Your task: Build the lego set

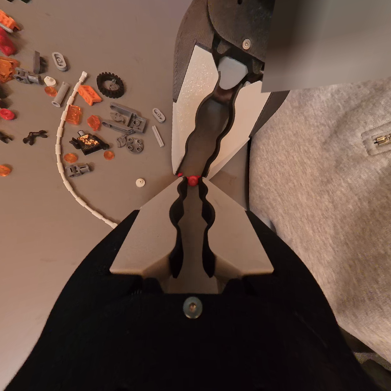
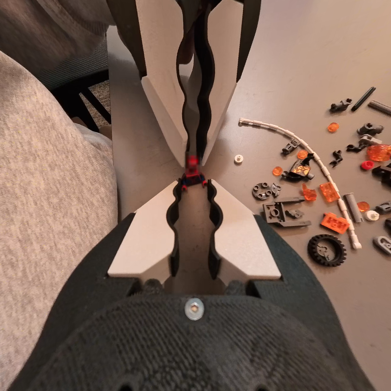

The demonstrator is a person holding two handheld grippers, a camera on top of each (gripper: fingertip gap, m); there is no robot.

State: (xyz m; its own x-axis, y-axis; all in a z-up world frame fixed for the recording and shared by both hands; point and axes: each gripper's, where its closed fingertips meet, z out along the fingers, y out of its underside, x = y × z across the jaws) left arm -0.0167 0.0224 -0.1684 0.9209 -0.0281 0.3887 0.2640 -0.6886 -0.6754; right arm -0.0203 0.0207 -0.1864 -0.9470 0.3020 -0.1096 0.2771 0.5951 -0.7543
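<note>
A small red and blue minifigure is held in the air between my two grippers, which meet tip to tip. In the left wrist view my left gripper (image 1: 191, 179) is shut on its red head (image 1: 192, 181). My right gripper (image 1: 190, 174) reaches in from the top. In the right wrist view my right gripper (image 2: 194, 182) is shut on the red and blue torso (image 2: 193, 179), with its arms sticking out at the sides. The left gripper (image 2: 194, 163) comes from above with the head (image 2: 192, 164) between its tips. The head sits on or against the torso; I cannot tell which.
Loose pieces lie on the grey table (image 1: 127, 31): a black tyre (image 1: 110, 85), a white segmented hose (image 1: 61, 135), a black printed torso (image 1: 90, 142), orange plates (image 1: 90, 95) and grey parts (image 1: 127, 120). A person's grey sweater (image 1: 317, 190) is close beside the grippers. The grippers are tip to tip, or close to it.
</note>
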